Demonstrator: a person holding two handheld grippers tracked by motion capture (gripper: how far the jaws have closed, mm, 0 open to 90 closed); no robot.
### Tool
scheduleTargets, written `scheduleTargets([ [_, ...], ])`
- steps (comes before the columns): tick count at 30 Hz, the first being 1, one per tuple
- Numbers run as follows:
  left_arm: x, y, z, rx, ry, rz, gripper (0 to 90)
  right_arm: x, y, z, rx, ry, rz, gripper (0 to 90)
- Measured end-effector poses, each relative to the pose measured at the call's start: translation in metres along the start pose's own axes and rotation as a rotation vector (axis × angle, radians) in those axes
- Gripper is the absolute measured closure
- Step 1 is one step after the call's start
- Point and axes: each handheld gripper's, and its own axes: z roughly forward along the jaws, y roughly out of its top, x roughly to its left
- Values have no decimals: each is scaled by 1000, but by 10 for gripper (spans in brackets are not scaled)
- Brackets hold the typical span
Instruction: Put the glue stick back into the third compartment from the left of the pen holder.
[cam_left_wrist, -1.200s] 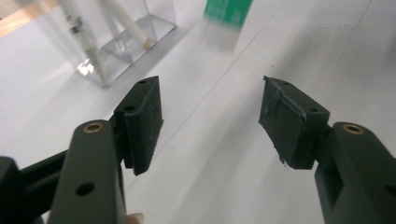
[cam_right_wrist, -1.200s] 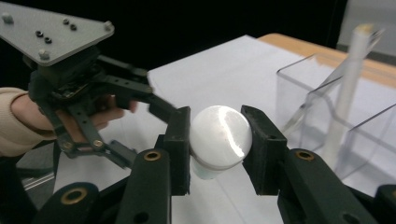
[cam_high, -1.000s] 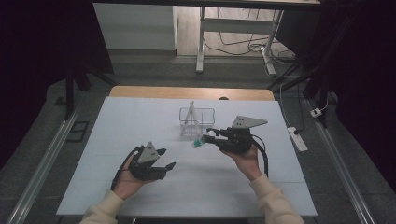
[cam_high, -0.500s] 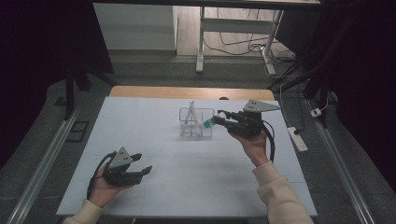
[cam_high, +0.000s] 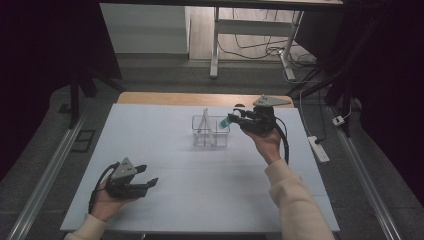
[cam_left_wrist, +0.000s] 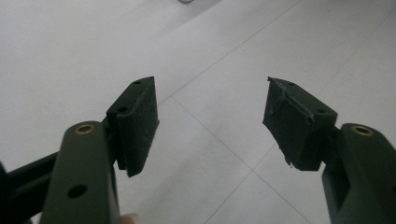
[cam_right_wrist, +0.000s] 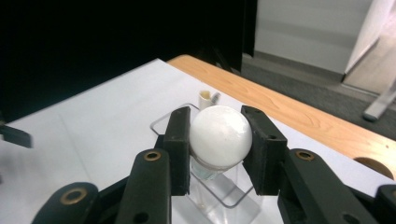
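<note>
My right gripper (cam_high: 232, 119) is shut on a white ball-headed object (cam_right_wrist: 219, 133) with a teal lower part (cam_high: 226, 122), and holds it just above the right side of a clear two-part holder (cam_high: 212, 136). In the right gripper view the holder (cam_right_wrist: 224, 200) lies right under the ball. A thin white stick (cam_high: 202, 121) leans in the holder's left part. My left gripper (cam_high: 148, 175) rests low near the table's front left, far from the holder. Its jaws stand open with nothing between them (cam_left_wrist: 210, 126).
The white table top (cam_high: 150, 130) has a wooden strip (cam_high: 200, 99) along its far edge. A power strip (cam_high: 318, 148) lies on the floor to the right. Metal rails run along both sides of the table.
My right gripper has carried the white ball-headed object up and back to the holder. My left gripper has drawn away to the front left and stays open.
</note>
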Motion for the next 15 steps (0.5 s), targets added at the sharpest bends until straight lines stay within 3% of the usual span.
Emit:
scheduleTargets([
  [5,1,-1,0,1,1,-7,350,-6,-3,16,51,-38,-2,642],
  [15,2,-1,1,4,1,-6,348,-11,-14,37,127,-53,-9,616],
])
